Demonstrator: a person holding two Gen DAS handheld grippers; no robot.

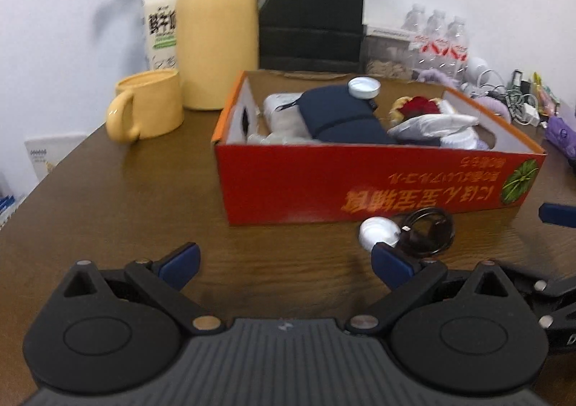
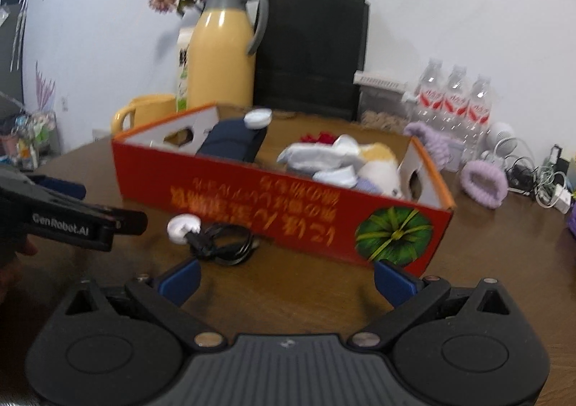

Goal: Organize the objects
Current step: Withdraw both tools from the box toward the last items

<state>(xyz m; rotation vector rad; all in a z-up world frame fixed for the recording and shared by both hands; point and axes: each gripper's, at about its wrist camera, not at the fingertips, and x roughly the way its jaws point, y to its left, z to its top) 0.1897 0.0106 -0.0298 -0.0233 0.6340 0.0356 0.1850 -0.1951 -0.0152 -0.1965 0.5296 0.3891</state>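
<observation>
Both tongs hang released and hold nothing: the left tongs (image 1: 284, 260) spread wide above the bench (image 1: 126, 197), and the right tongs (image 2: 286, 280) likewise. The thing most likely next to be tidied is the black cable (image 2: 225, 244), coiled on the bench just in front of the red box (image 2: 288, 200), with a small white round piece (image 2: 183, 224) touching its left end. The box already holds a dark blue pouch (image 1: 338, 114), a white cap (image 1: 363, 86) resting on it, and soft white and red items on the right.

To do this well, I judge the right tongs are better placed, since the coil lies just ahead of its left finger. Come down over the bunched middle of the coil, not a single loose strand, so the loops lift together. Close firmly, raise it clear of the box's front wall, then let go over the bare floor between pouch and soft items. The white piece may dangle; carry it slowly.
</observation>
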